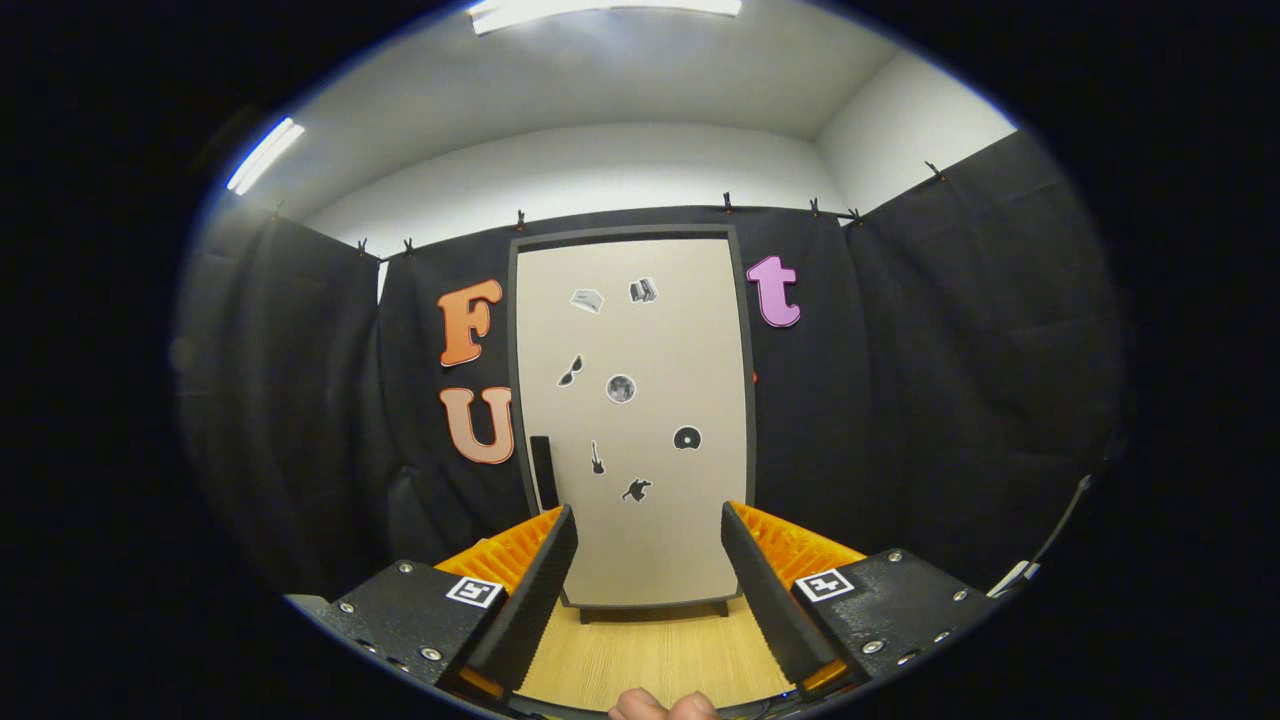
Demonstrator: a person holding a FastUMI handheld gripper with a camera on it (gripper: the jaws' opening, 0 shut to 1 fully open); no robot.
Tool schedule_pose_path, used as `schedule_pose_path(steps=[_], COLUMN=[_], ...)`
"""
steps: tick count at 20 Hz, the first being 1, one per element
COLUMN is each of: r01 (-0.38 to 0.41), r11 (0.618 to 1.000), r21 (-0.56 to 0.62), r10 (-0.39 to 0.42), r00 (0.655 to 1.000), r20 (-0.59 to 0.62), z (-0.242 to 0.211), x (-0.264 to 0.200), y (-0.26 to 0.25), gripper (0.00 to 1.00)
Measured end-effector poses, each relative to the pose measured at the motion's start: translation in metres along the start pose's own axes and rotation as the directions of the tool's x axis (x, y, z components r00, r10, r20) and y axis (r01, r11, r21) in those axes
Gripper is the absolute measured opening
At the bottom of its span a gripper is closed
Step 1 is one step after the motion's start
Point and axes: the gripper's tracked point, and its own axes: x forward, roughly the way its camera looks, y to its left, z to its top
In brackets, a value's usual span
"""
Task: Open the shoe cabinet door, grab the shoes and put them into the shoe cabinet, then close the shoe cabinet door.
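Observation:
The shoe cabinet stands straight ahead of my fingers on the wooden table. Its beige door with a dark frame is closed and carries several small black stickers. A black vertical handle sits low on the door's left side, just beyond my left fingertip. My gripper is open, its orange-and-black fingers spread wide with nothing between them, some way short of the door.
Black cloth walls close in the booth behind and beside the cabinet. A strip of light wooden tabletop lies between my fingers and the cabinet's base. A person's fingertips peek in beneath the gripper.

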Motion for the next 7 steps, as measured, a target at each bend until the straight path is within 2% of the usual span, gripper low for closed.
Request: schedule_pose_path(steps=[7], r01=[-0.004], r11=[1.0], r21=[0.001], r10=[0.004], r00=[1.0], r20=[-0.005], z=[-0.0026], x=[0.0054], y=[0.0021], gripper=[0.91])
